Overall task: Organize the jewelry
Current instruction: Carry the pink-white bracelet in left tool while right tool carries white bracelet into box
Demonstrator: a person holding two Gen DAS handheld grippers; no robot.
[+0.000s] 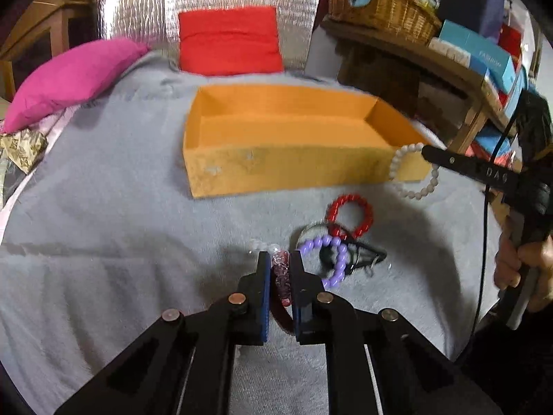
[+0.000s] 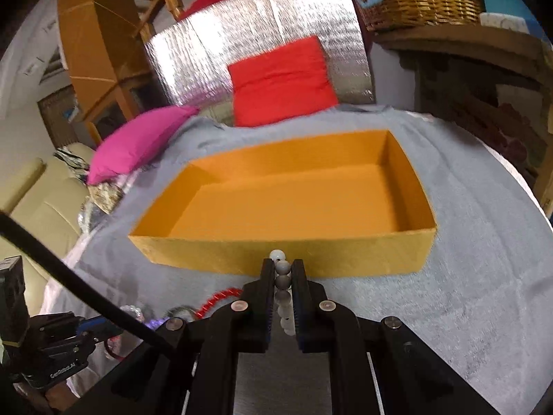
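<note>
A white beaded bracelet [image 2: 283, 290] sits clamped between the jaws of the right gripper [image 2: 284, 269], its beads running in a line up the narrow gap, the topmost bead poking out past the fingertips. From the left wrist view the same bracelet [image 1: 414, 173] hangs as a loop off the tip of that gripper [image 1: 427, 154], lifted off the cloth and just in front of the near right corner of the orange box [image 1: 287, 169]. In the right wrist view the box [image 2: 283, 249] lies straight ahead of the jaws, its near wall just beyond the fingertips, its inside open to view.

The left gripper [image 1: 279, 259] is closed on a dark pink glittery bracelet [image 1: 281, 276], held edgewise between the blue pads, with a few pale clear beads [image 1: 257, 245] showing just past the left fingertip. Immediately to the right of those jaws lies a heap on the grey blanket [image 1: 103, 224]: a purple beaded bracelet [image 1: 331, 256], tangled over some dark pieces [image 1: 363, 256] too muddled to name, and a red beaded bracelet [image 1: 350, 216] a little farther ahead, overlapping the heap's far edge.

Beyond the box, a red cushion [image 1: 230, 39] leans against a silver foil panel [image 1: 138, 0], and a magenta pillow [image 1: 72, 76] lies far off to the left.
</note>
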